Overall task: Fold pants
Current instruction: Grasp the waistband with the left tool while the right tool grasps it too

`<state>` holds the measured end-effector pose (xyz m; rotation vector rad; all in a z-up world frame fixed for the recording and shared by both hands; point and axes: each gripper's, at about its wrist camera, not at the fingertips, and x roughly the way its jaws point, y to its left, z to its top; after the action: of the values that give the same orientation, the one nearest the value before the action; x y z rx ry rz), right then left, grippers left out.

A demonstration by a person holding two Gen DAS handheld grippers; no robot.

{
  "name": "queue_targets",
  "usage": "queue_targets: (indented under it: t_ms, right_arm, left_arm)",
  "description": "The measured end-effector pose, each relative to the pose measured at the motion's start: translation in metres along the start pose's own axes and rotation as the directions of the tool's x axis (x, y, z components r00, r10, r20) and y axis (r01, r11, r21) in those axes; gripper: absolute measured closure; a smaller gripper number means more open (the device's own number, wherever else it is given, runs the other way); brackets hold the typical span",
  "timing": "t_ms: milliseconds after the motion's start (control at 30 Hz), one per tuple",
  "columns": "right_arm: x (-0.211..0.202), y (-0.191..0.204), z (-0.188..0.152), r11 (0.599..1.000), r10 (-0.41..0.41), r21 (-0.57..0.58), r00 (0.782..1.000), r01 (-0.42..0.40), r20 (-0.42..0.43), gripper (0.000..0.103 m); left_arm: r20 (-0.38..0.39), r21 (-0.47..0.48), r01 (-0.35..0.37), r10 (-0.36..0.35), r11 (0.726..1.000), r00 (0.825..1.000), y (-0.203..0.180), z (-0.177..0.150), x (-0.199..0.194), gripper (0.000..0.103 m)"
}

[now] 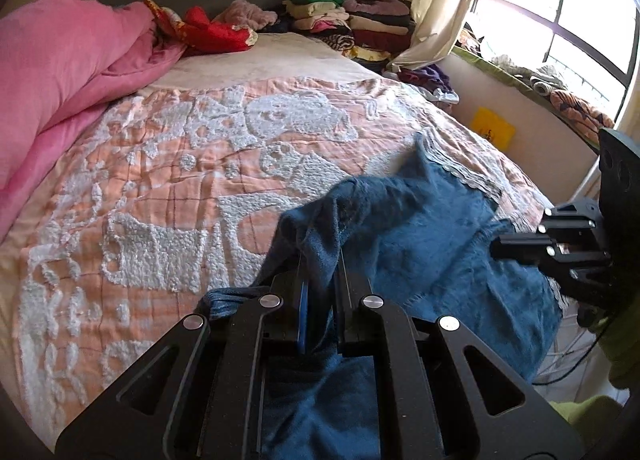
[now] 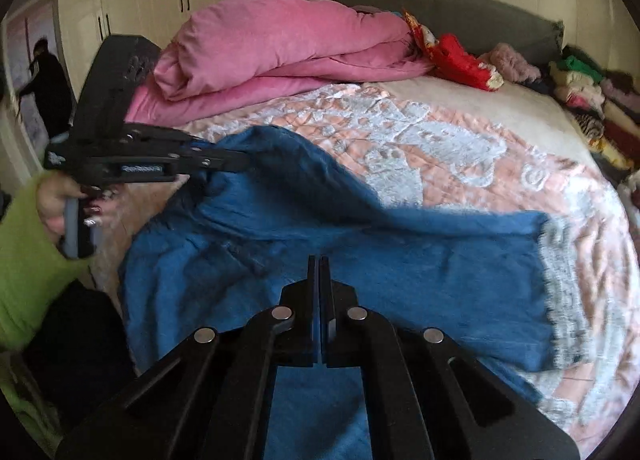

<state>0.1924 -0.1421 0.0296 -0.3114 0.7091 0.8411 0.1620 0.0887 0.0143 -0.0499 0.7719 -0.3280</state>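
Left gripper (image 1: 320,260): raised over the near edge of the bed; jaws clenched on a bunched fold of the blue pants (image 1: 420,228), cloth lifted and draped off them.
Left hand (image 2: 60,204): green sleeve, wrapped round the gripper handle, level with the mattress edge.
Right gripper (image 2: 321,272): low over the middle of the pants, pointing across the bed; jaws pressed together, only a thin slit between them; cannot tell if any cloth is pinched.
Pants: on the near part of the bed, one leg spread flat toward the right, frayed pale hem (image 2: 560,272) near the bed's right edge; upper part pulled up at the left.
Open room: wide stretch of peach-and-white quilt (image 1: 160,180) beyond the pants.
Edges: pink duvet (image 2: 280,48) rolled along the far left; folded clothes stack (image 1: 360,20) at the headboard corner by the window.
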Motion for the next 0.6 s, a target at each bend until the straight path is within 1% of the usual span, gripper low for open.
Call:
queue_targets:
  t_ms: [33,67,100,133,167,200,233,267,333,367,400,433,467,500,567,600]
  right_arm:
    - [-0.001,-0.001,0.002,0.999,-0.039,-0.025,0.999,0.039,0.011,0.097]
    - [0.000,-0.003,0.006,0.997,-0.057,-0.051,0.998,0.058,0.010,0.080]
    - [0.002,-0.003,0.009,0.993,-0.092,-0.077,0.996,0.093,0.018,0.056]
    - [0.006,-0.002,0.015,0.983,-0.133,-0.123,0.991,0.136,0.030,0.046]
    - [0.012,-0.001,0.021,0.974,-0.139,-0.177,0.990,0.142,0.029,0.043]
    - [0.018,-0.001,0.026,0.965,-0.151,-0.214,0.988,0.154,0.032,0.043]
    - [0.026,0.002,0.033,0.946,-0.174,-0.271,0.984,0.178,0.037,0.042]
    - [0.039,0.003,0.040,0.932,-0.176,-0.322,0.984,0.169,0.008,0.037]
    - [0.058,0.002,0.049,0.902,-0.216,-0.386,0.976,0.195,-0.012,0.036]
    - [0.068,0.001,0.052,0.892,-0.214,-0.414,0.976,0.181,-0.036,0.037]
    - [0.083,-0.001,0.055,0.885,-0.220,-0.433,0.973,0.169,-0.071,0.047]
    - [0.089,-0.004,0.055,0.890,-0.218,-0.429,0.971,0.157,-0.096,0.064]
    - [0.094,-0.007,0.055,0.903,-0.198,-0.410,0.971,0.126,-0.137,0.099]
    - [0.096,-0.011,0.054,0.920,-0.171,-0.381,0.971,0.097,-0.168,0.100]
    - [0.082,-0.009,0.046,0.933,-0.128,-0.355,0.979,0.064,-0.160,0.100]
    - [0.074,-0.007,0.042,0.937,-0.117,-0.345,0.981,0.058,-0.152,0.100]
  left_arm:
    - [0.002,0.003,0.000,0.000,1.000,1.000,-0.001,-0.001,-0.002,0.099]
    - [0.002,0.006,0.000,0.000,1.000,1.000,-0.003,-0.001,-0.004,0.100]
    - [0.004,0.013,-0.003,0.003,1.000,1.000,-0.005,-0.002,-0.006,0.099]
    - [0.006,0.016,-0.005,0.005,1.000,1.000,-0.006,-0.002,-0.008,0.099]
    - [0.005,0.018,-0.004,0.004,1.000,1.000,-0.007,-0.002,-0.009,0.099]
    - [0.004,0.018,-0.004,0.004,1.000,1.000,-0.007,-0.001,-0.010,0.099]
    - [0.004,0.019,-0.007,0.007,1.000,1.000,-0.008,-0.002,-0.010,0.099]
    - [0.002,0.021,-0.009,0.009,1.000,1.000,-0.008,-0.002,-0.010,0.099]
    - [-0.001,0.026,-0.010,0.010,1.000,1.000,-0.009,-0.003,-0.011,0.099]
    - [-0.003,0.028,-0.009,0.009,1.000,1.000,-0.009,-0.004,-0.011,0.099]
    - [-0.005,0.030,-0.011,0.011,1.000,1.000,-0.009,-0.005,-0.011,0.099]
    - [-0.007,0.029,-0.014,0.014,0.999,1.000,-0.008,-0.006,-0.012,0.099]
    - [-0.010,0.028,-0.017,0.017,0.999,1.000,-0.006,-0.008,-0.012,0.099]
    - [-0.012,0.028,-0.020,0.020,0.999,1.000,-0.004,-0.010,-0.013,0.099]
    - [-0.014,0.027,-0.021,0.021,0.999,1.000,0.000,-0.015,-0.015,0.099]
    - [-0.015,0.028,-0.024,0.025,0.999,1.000,0.002,-0.017,-0.016,0.096]
